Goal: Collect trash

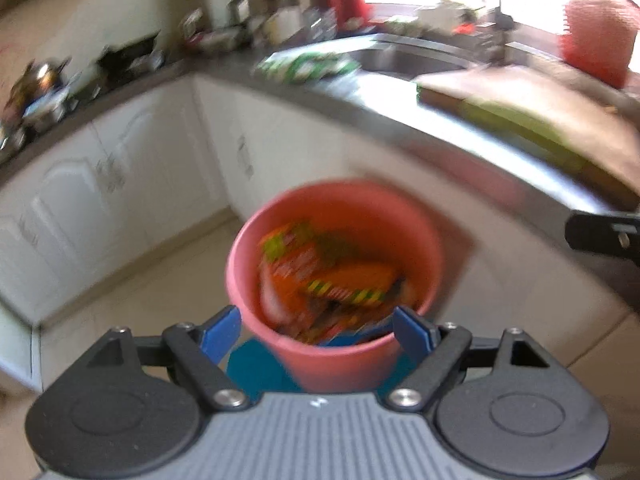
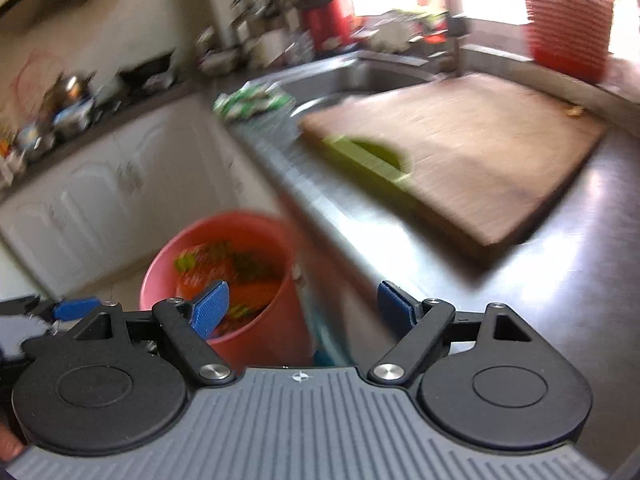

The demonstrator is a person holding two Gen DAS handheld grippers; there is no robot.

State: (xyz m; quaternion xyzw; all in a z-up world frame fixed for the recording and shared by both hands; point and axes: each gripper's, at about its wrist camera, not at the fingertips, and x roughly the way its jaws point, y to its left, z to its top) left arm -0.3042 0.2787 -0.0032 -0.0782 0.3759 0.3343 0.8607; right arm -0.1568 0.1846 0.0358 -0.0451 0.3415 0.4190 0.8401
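A pink bin (image 1: 340, 344) stands on the floor by the counter, with orange and green wrappers (image 1: 332, 276) inside. My left gripper (image 1: 318, 334) is open and empty just above the bin's near rim. My right gripper (image 2: 306, 310) is open and empty, above the counter edge, with the bin (image 2: 276, 320) below it to the left. A green-and-white wrapper (image 2: 250, 102) lies on the counter by the sink; it also shows in the left wrist view (image 1: 308, 66). A green strip (image 2: 366, 158) lies on the cutting board's near edge. Both views are blurred.
A wooden cutting board (image 2: 480, 148) lies on the steel counter (image 2: 580, 280). A sink (image 2: 360, 76) sits behind it. A red basket (image 2: 568, 20) stands at the far right. White cabinets (image 1: 100, 196) line the floor corner. Cluttered items fill the back counter.
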